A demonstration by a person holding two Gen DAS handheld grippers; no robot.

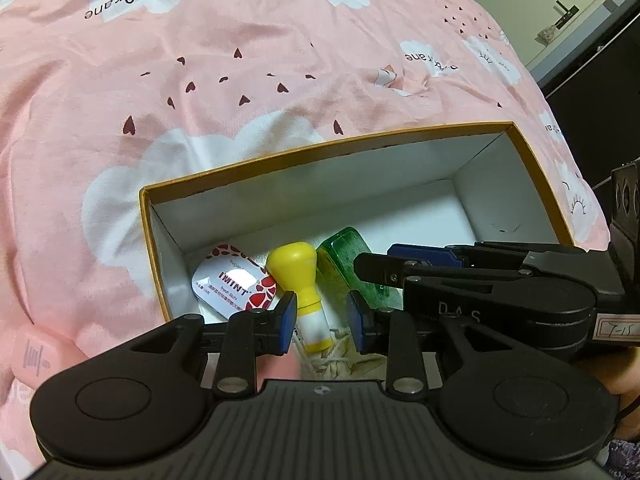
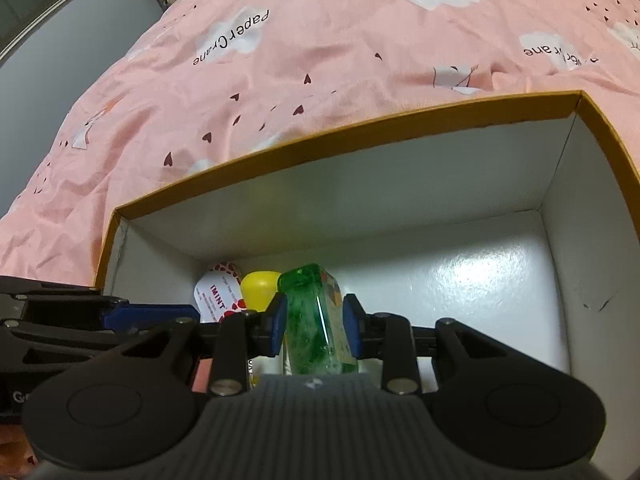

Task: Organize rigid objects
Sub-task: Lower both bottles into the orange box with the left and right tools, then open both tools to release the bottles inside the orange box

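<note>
The bedsheet (image 1: 280, 60) is pink, printed with white clouds and small dark red hearts. The box (image 2: 400, 128) has an orange-brown rim and white inside. In it lie a translucent green block (image 2: 316, 320), a yellow-and-white stamp (image 1: 304, 280) and a white tin (image 1: 232, 284) with red markings.

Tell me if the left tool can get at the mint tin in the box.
Probably yes: the mint tin lies uncovered beside the left tool, though the yellow stamp between its fingers comes first.
</note>
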